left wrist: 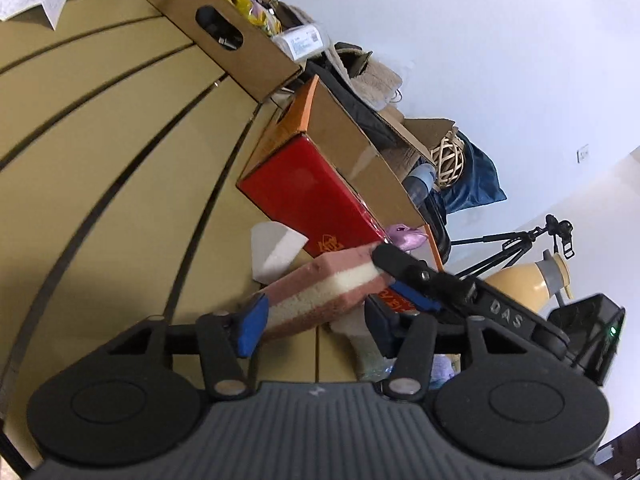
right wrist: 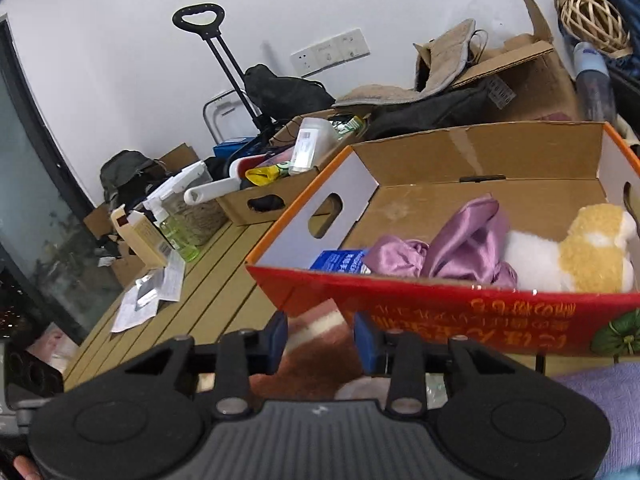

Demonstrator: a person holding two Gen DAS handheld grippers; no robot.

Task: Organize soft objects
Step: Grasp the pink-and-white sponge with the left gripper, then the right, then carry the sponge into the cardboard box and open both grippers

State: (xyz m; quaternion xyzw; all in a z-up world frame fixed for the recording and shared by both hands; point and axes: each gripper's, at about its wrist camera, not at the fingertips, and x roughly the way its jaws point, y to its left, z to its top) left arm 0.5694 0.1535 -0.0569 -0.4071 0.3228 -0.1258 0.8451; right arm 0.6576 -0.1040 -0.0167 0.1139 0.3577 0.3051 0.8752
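A pink-and-cream layered sponge (left wrist: 320,292) lies between the fingers of both grippers. In the left wrist view my right gripper (left wrist: 384,276) clamps its far end with black fingers. My left gripper (left wrist: 316,328) has wide jaws either side of the sponge's near end, not squeezing it. In the right wrist view the sponge (right wrist: 320,344) fills the gap of the right gripper (right wrist: 320,344), below the front wall of the red-and-orange cardboard box (right wrist: 460,304). The box holds purple satin cloth (right wrist: 460,248), a white-and-yellow plush (right wrist: 572,252) and a blue packet (right wrist: 338,260).
A white foam wedge (left wrist: 276,252) lies on the slatted yellow table (left wrist: 120,160) beside the red box (left wrist: 308,196). A brown box of clutter (right wrist: 260,200) stands behind. A lavender cloth (right wrist: 592,392) lies at lower right. Bottles and papers (right wrist: 160,280) sit at far left.
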